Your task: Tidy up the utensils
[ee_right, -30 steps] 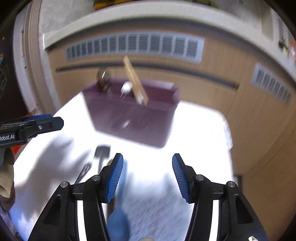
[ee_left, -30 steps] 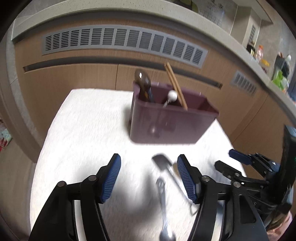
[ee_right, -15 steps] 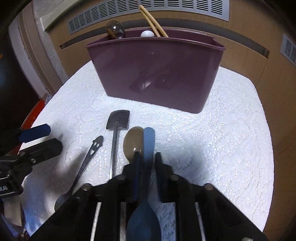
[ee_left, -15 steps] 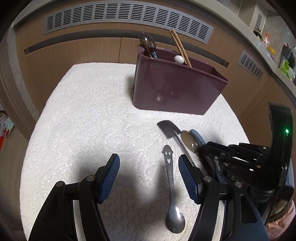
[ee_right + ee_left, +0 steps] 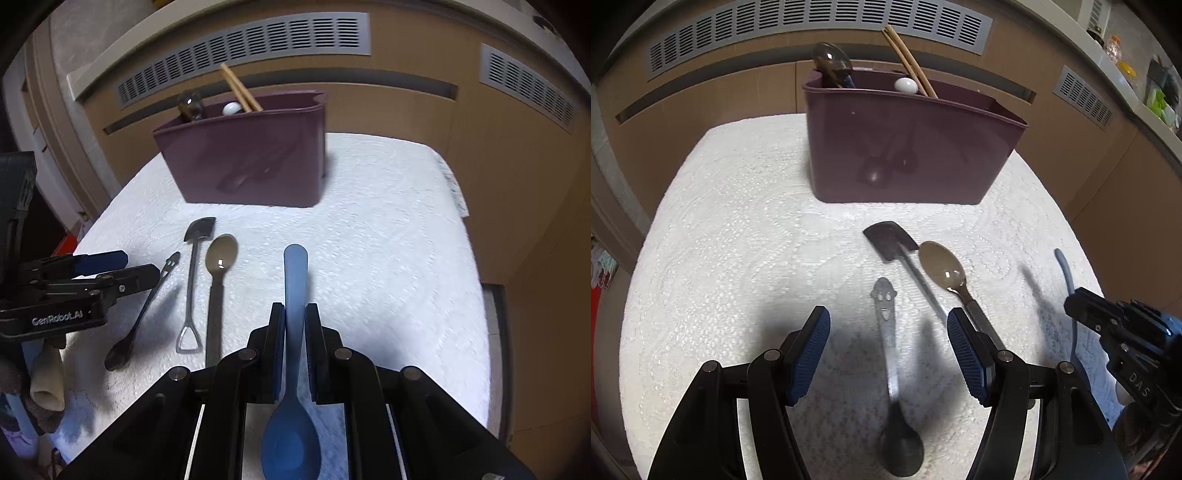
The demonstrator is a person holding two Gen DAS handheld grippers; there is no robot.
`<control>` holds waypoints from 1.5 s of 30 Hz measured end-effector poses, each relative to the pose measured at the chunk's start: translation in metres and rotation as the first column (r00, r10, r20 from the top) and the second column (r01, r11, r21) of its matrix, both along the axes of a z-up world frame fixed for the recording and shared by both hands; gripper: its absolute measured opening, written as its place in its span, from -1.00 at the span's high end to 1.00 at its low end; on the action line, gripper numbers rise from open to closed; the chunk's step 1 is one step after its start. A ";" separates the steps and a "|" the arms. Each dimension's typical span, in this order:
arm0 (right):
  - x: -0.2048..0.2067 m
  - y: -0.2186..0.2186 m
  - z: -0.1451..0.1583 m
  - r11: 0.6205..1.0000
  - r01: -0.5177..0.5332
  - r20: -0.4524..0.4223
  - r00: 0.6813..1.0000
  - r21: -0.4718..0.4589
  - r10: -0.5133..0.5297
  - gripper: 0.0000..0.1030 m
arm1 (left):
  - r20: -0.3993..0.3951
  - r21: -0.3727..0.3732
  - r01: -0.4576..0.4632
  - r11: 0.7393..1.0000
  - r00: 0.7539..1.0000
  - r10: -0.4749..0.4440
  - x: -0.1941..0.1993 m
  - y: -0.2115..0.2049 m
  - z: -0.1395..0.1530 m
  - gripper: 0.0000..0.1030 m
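Two fisheye views, each from a camera mounted on a hand-held tool, look forward and steeply down along its own fingers. The left wrist view sits close above the near part of the desk (image 5: 713, 229), facing wooden cabinets; the left tool (image 5: 888, 354) fills its lower edge. The right wrist view looks from further right, just as close, with the right tool (image 5: 294, 354) at the bottom. Both share the purple utensil holder (image 5: 905, 147) (image 5: 251, 162), the white cloth and the utensils lying in front. Each view catches the other tool at its side edge.
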State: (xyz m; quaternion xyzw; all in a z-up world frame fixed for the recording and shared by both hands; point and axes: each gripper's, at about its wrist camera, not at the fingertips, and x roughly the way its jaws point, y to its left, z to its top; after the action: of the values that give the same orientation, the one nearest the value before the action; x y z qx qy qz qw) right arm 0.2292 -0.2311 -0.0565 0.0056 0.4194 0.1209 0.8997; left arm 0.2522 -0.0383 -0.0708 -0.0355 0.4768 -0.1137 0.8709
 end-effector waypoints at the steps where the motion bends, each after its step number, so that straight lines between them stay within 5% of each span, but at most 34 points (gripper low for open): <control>1: -0.002 -0.003 0.001 1.000 0.011 0.006 1.000 0.003 -0.011 0.81 | -0.015 -0.012 0.000 1.000 1.000 0.000 0.003 -0.001 0.000 -0.29; 7: -0.009 -0.015 0.003 0.999 0.039 0.033 0.999 0.036 -0.040 0.81 | -0.146 -0.111 -0.019 0.994 0.989 0.002 0.036 -0.005 -0.005 -0.29; 12: -0.009 -0.017 -0.002 0.997 0.046 0.052 0.997 0.064 -0.049 0.81 | -0.256 -0.114 -0.046 0.992 0.967 0.016 0.076 -0.014 -0.005 -0.28; 20: -0.013 -0.021 -0.003 0.996 0.038 0.069 0.997 0.080 -0.043 0.81 | -0.297 0.067 -0.001 0.998 0.955 0.021 0.106 -0.046 -0.013 -0.11; 26: -0.015 -0.021 -0.003 0.996 0.030 0.073 0.997 0.081 -0.036 0.81 | -0.212 0.151 0.035 0.988 0.977 -0.002 0.104 -0.057 -0.011 0.29; 31: -0.021 -0.019 0.003 0.995 0.008 0.082 0.996 0.096 -0.016 0.81 | -0.141 0.063 0.039 0.997 0.990 -0.030 0.077 -0.040 -0.003 0.35; 35: -0.027 -0.015 0.013 0.995 -0.012 0.112 0.994 0.096 0.001 0.80 | 0.012 0.000 0.045 0.999 0.999 -0.045 0.026 -0.022 0.022 0.35; 41: -0.036 -0.002 0.024 0.996 -0.033 0.133 0.991 0.082 0.022 0.80 | 0.213 -0.054 0.053 0.997 0.976 -0.041 -0.048 -0.004 0.056 0.35; 45: -0.044 0.007 0.032 0.997 -0.035 0.141 0.990 0.073 0.025 0.81 | 0.259 -0.100 0.059 0.993 0.965 -0.032 -0.070 0.011 0.068 0.36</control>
State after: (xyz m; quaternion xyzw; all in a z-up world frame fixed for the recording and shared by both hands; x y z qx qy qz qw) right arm 0.1852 -0.2243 -0.0245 0.0246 0.3506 0.1502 0.9241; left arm 0.1825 -0.0277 -0.0033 -0.0558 0.3538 -0.1626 0.9194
